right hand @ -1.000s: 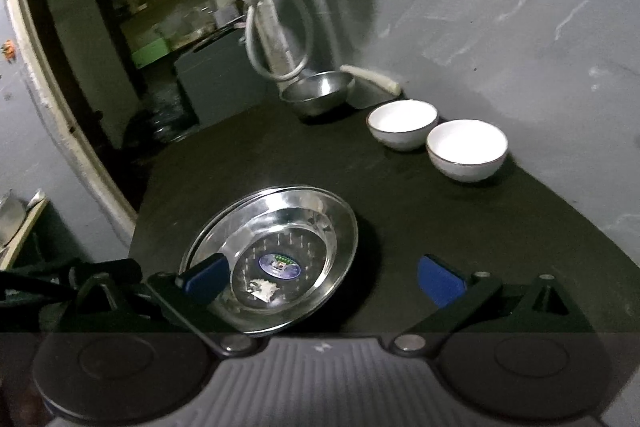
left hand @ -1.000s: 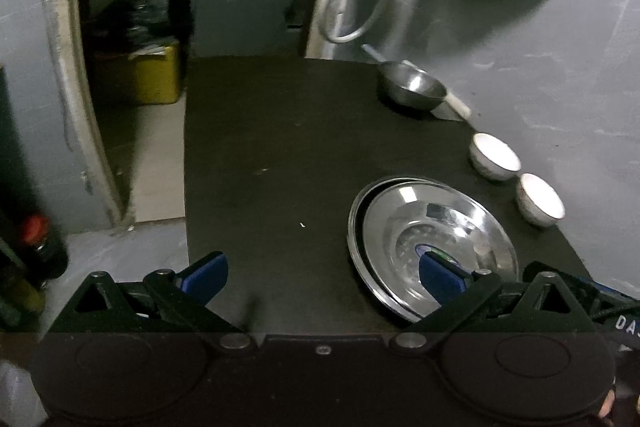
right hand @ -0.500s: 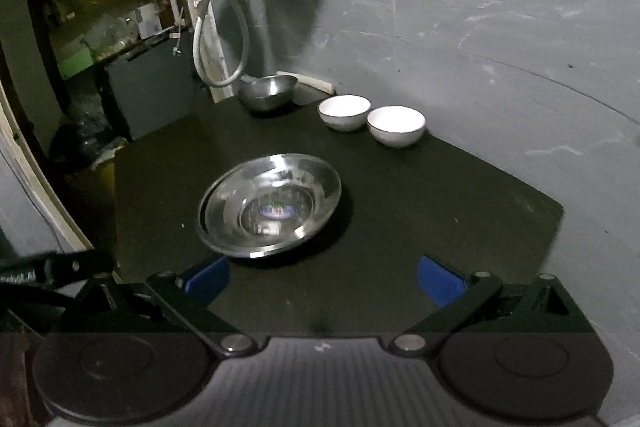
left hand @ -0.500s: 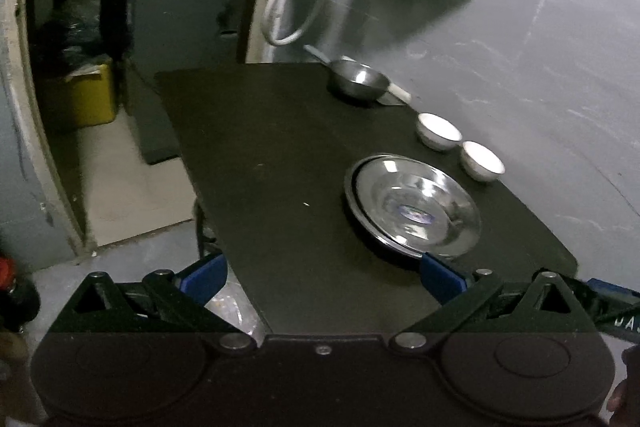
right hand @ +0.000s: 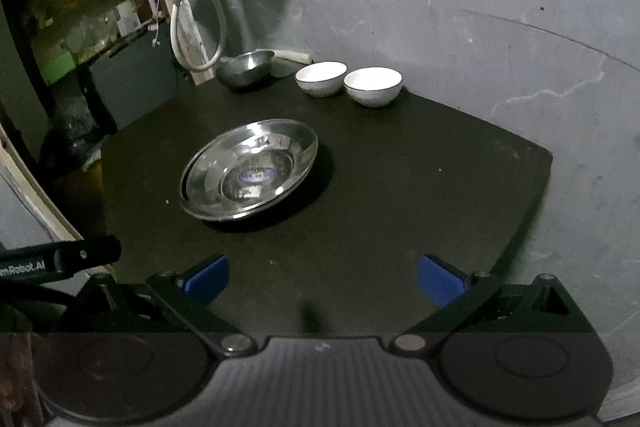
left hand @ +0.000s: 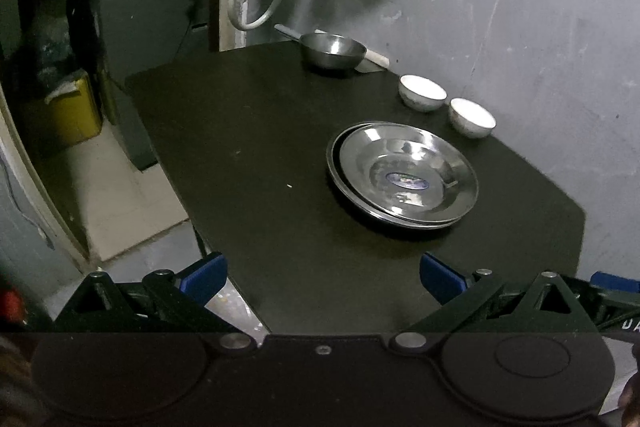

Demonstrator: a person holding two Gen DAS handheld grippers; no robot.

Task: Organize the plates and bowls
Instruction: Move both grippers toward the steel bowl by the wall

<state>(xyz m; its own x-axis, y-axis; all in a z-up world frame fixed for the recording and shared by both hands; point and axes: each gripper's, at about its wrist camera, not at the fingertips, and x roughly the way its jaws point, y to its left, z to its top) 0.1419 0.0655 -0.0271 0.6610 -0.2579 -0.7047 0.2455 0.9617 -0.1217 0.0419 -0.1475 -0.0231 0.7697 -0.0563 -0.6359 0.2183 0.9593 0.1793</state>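
Plates: two shiny steel plates (left hand: 404,175) sit one on top of the other in the middle of the black table (left hand: 256,147). The top one is pushed a bit to the right, so the edge of the bottom one peeks out on the left.
White bowls: two small white bowls (right hand: 348,83) stand side by side at the far edge, close to the grey wall (right hand: 480,7). They are not stacked.
Steel bowl: one steel bowl (left hand: 333,50) sits alone at the far corner, left of the white bowls.
Done so far: I think the plates are done, since they are in one pile.
Left to do: I think the bowls are next. The two white ones could go one inside the other.
Left gripper (left hand: 322,277): its blue fingers are spread wide and hold nothing. It is at the near edge of the table.
Right gripper (right hand: 323,277): spread wide too, and empty, at the near edge.
Change from before: both grippers have pulled back from the plates, so more of the table shows. The plates and bowls have not moved.
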